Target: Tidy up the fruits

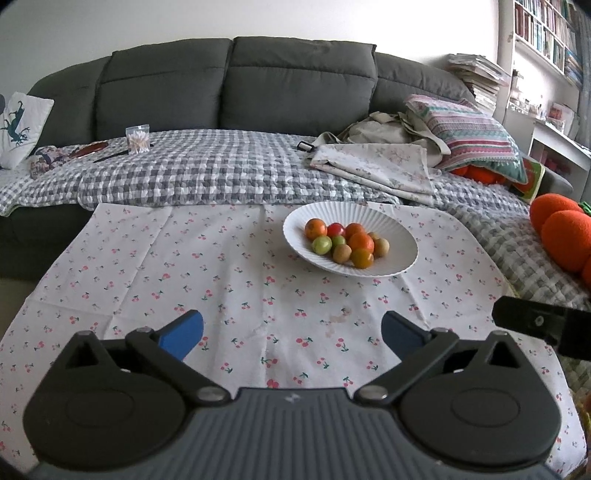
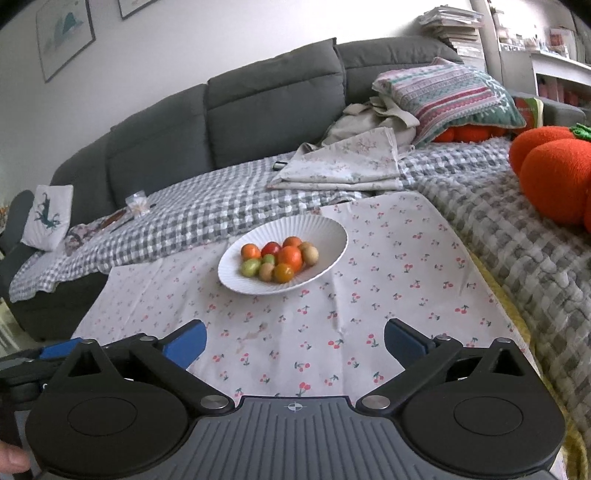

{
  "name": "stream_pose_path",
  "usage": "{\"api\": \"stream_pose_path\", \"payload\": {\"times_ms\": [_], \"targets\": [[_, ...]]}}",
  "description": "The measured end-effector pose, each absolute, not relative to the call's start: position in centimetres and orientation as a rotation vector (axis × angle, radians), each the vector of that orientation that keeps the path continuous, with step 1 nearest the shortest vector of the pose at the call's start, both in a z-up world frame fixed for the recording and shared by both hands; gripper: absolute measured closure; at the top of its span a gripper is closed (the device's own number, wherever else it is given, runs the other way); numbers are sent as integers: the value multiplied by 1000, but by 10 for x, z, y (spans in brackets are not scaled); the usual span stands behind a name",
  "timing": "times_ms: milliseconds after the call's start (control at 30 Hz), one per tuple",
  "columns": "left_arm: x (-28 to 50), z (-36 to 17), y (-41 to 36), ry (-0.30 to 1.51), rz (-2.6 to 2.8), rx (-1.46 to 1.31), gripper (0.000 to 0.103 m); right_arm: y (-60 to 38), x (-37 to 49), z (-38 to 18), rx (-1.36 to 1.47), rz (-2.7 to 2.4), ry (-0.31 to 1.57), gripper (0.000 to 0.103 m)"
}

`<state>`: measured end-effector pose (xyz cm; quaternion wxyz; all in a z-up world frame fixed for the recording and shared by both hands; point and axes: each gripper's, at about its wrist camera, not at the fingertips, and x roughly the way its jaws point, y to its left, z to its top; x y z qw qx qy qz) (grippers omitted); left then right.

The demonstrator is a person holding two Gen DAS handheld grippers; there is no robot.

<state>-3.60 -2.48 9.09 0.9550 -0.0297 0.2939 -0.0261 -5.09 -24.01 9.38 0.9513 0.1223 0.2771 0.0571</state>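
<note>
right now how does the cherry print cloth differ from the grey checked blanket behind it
The cherry print cloth is white with small red cherries; the grey checked blanket has grey and white squares. The cloth lies thin and flat with creases; the blanket looks thick and puckered. The cloth carries the white plate of fruit; the blanket carries folded fabric. Both are spread out flat.

No legible text, labels or numbers — book spines [image 1: 543,26] too small; blurred
</note>
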Motion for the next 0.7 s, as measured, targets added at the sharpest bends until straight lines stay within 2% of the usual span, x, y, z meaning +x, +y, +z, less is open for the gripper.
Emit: {"api": "stream_pose_path", "payload": {"times_ms": [700], "targets": [[-34,89,-26,609,-39,-68,1,-235,-52,94,216,124,554,0]]}}
